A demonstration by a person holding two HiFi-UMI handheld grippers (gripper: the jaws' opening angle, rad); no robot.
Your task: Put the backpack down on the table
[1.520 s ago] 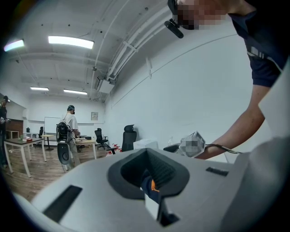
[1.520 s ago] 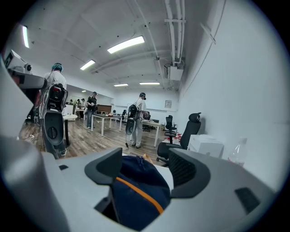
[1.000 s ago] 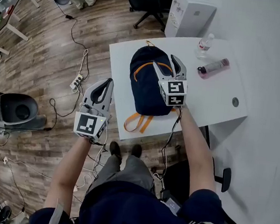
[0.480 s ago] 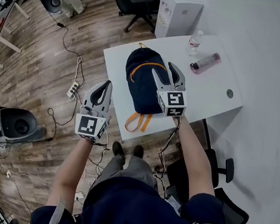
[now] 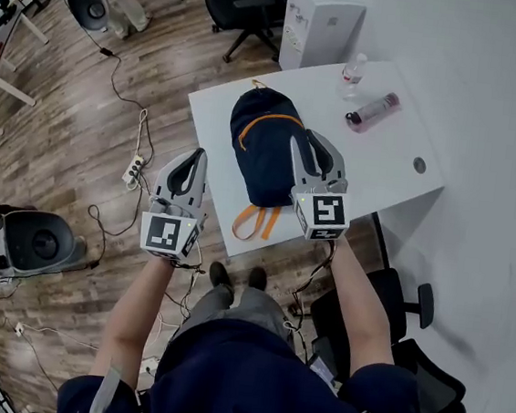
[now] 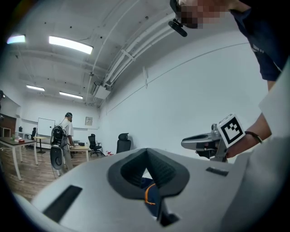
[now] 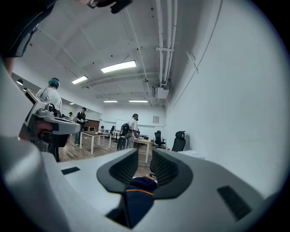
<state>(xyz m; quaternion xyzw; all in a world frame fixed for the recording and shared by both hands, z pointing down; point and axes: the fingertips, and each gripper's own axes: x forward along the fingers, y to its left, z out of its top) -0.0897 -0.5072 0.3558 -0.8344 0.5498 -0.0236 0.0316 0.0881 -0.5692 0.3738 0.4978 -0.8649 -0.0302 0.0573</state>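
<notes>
Navy backpack (image 5: 264, 147) flat on tabletop (image 5: 381, 168), long axis running away from the person, top farthest. Empty left hand-held gripper (image 5: 190, 160) closed. Empty right hand-held gripper (image 5: 308, 140) slightly apart, its jaws just narrowed.

Right gripper (image 7: 144, 155): its grey body fills the lower frame. The jaws have just been closing and stand a narrow gap apart, with nothing between the dark ribbed pads.
Backpack (image 7: 136, 197): dark navy with an orange trim line, seen below the jaws through the slot, clear of the pads.
Left gripper (image 7: 63, 125): at the left edge, pointing level across the frame.
People: a person with a pack on the back (image 7: 132, 129) stands near a white table (image 7: 97, 134); a person in a teal cap (image 7: 50, 96) is far left.
Seating: black office chairs (image 7: 180, 140) beside the white wall (image 7: 235, 113).
Ceiling: strip lights (image 7: 118, 67) and pipes (image 7: 164, 41).
</notes>
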